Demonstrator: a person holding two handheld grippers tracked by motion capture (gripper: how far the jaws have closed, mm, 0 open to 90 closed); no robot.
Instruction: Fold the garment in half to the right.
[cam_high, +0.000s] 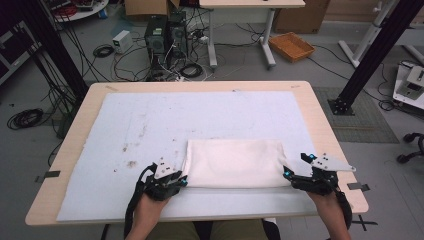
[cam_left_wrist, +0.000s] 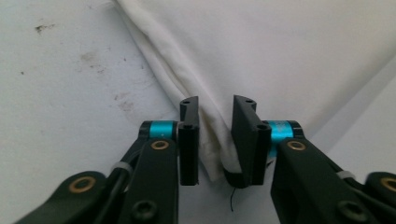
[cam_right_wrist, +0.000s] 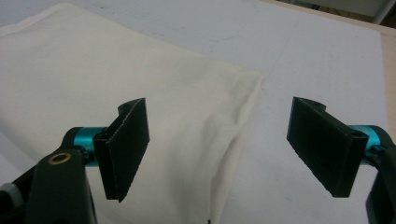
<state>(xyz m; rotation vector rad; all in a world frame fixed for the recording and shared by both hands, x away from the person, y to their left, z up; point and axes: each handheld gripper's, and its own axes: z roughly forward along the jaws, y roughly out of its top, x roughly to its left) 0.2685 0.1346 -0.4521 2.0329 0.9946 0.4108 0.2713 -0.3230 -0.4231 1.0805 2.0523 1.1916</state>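
A folded white cloth (cam_high: 234, 163) is lying on the near half of a pale felt mat (cam_high: 150, 125) that is covering most of the wooden table (cam_high: 320, 107), a little right of the middle and close to the person's edge. It is folded into a wide rectangle, with its layered edges showing along the left side in the left gripper view (cam_left_wrist: 280, 60) and its right corner showing in the right gripper view (cam_right_wrist: 140, 88).

The left gripper (cam_high: 172, 181) is sitting at the cloth's near left corner. In its own view (cam_left_wrist: 214, 140) the jaws are standing close together with the bunched corner of the cloth between them; the right pad is lying against the fabric, while a thin gap is showing on the left, so whether they are truly pinching it I cannot tell.

The right gripper (cam_high: 295, 167) is resting at the cloth's near right corner. In its own view (cam_right_wrist: 219, 149) the jaws are spread wide and released, one over the cloth and one over the bare mat, straddling the folded edge without pressing it.

The mat is carrying brown stains (cam_high: 131, 163) left of the cloth. Beyond the table, cables, computer boxes (cam_high: 165, 32) and an orange tray (cam_high: 291, 46) are lying on the floor.
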